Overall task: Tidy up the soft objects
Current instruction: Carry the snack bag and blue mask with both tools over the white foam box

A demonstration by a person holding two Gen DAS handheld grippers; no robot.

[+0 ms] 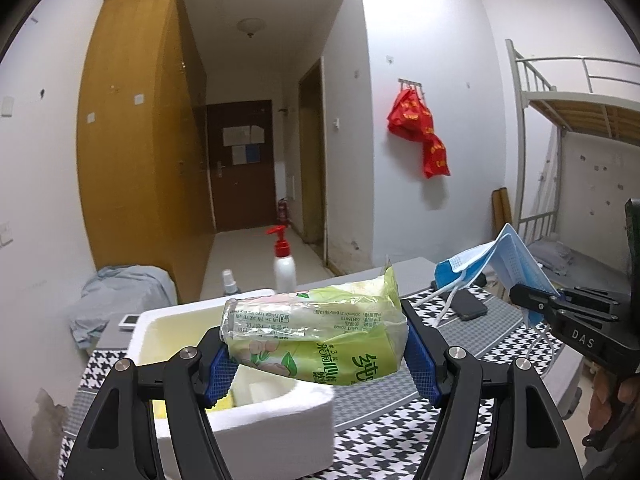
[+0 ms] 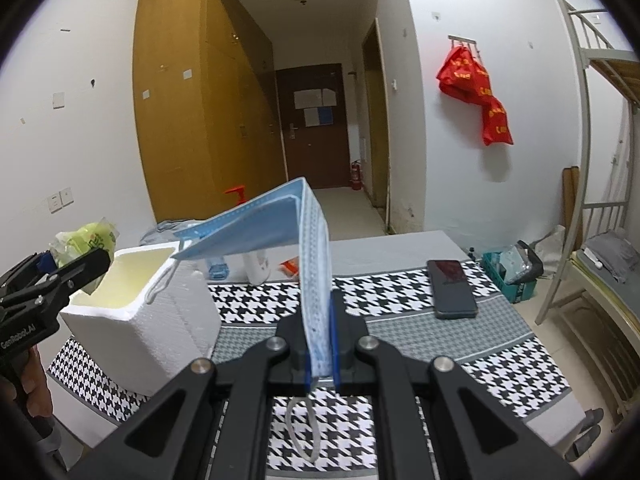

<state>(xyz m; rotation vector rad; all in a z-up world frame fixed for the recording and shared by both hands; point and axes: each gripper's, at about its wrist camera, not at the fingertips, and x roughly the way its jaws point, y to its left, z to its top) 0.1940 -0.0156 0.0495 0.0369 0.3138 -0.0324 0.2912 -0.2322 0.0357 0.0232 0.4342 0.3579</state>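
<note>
My left gripper (image 1: 318,354) is shut on a green tissue pack (image 1: 320,332) and holds it above the open white foam box (image 1: 280,412). In the right wrist view the left gripper (image 2: 70,266) hangs over the box (image 2: 160,312) with the tissue pack (image 2: 86,242). My right gripper (image 2: 322,344) is shut on a blue face mask (image 2: 280,232), held up above the houndstooth cloth (image 2: 400,292); the mask folds over toward the box. In the left wrist view the right gripper (image 1: 532,300) and mask (image 1: 500,260) are at the right.
A black phone (image 2: 452,288) lies on the cloth at the right. A white pump bottle (image 1: 285,268) and a small spray bottle (image 1: 229,282) stand behind the box. A teal basket (image 2: 510,270) sits beyond the table's right edge, near a bunk bed (image 2: 608,220).
</note>
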